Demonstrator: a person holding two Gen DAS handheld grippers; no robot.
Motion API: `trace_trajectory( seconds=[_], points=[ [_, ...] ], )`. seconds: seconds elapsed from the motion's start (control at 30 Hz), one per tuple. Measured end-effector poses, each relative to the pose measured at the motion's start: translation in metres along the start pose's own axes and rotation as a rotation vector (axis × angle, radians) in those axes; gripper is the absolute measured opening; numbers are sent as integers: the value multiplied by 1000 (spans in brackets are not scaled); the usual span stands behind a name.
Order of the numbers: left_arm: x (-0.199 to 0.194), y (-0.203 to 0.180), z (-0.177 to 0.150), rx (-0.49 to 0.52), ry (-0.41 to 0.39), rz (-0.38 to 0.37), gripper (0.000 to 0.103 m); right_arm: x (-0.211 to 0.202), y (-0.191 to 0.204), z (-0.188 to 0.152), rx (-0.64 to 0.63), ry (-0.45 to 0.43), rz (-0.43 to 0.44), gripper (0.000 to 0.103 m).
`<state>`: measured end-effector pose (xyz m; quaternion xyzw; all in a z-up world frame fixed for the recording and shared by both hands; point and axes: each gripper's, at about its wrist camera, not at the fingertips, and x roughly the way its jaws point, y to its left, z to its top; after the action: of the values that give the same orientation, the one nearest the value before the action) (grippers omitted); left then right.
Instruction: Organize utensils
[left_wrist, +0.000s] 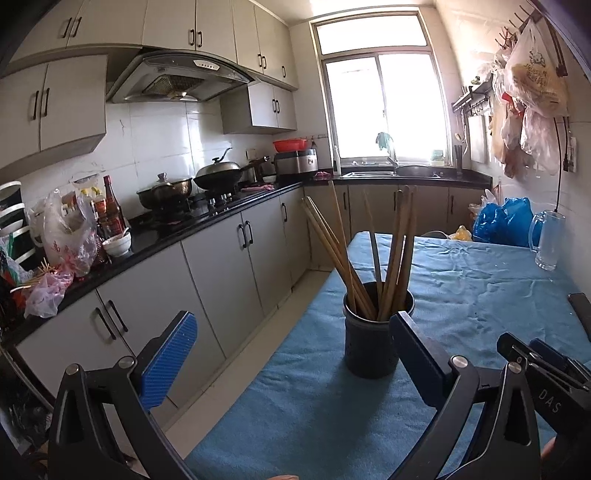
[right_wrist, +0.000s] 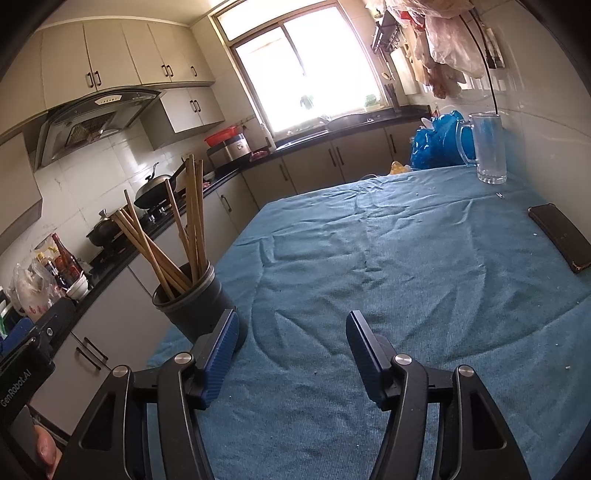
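A dark round utensil holder (left_wrist: 371, 332) stands near the left edge of the blue-covered table (left_wrist: 480, 295). Several wooden chopsticks (left_wrist: 345, 251) stand in it, fanned out. My left gripper (left_wrist: 291, 317) is open wide just short of the holder, and its right finger (left_wrist: 417, 350) overlaps the holder's lower right side in the picture. In the right wrist view the holder (right_wrist: 192, 306) with the chopsticks (right_wrist: 173, 240) stands just left of my right gripper (right_wrist: 291, 317). That gripper is open over bare cloth, with nothing between its blue pads.
A glass mug (right_wrist: 487, 147) stands at the table's far right, a dark phone (right_wrist: 559, 236) lies by the right wall, and blue bags (left_wrist: 502, 221) sit beyond the table. A crowded counter (left_wrist: 184, 229) with pots and bottles runs along the left. The floor drops off beside the holder.
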<state>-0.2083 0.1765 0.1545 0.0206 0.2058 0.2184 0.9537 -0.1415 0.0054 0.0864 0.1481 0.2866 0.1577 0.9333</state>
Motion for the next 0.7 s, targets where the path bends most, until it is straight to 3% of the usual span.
trace_trajectory(
  seconds=[0.7],
  points=[
    [13, 1, -13, -31, 103, -91, 103, -16, 27, -5, -164, -100, -88, 72]
  ],
)
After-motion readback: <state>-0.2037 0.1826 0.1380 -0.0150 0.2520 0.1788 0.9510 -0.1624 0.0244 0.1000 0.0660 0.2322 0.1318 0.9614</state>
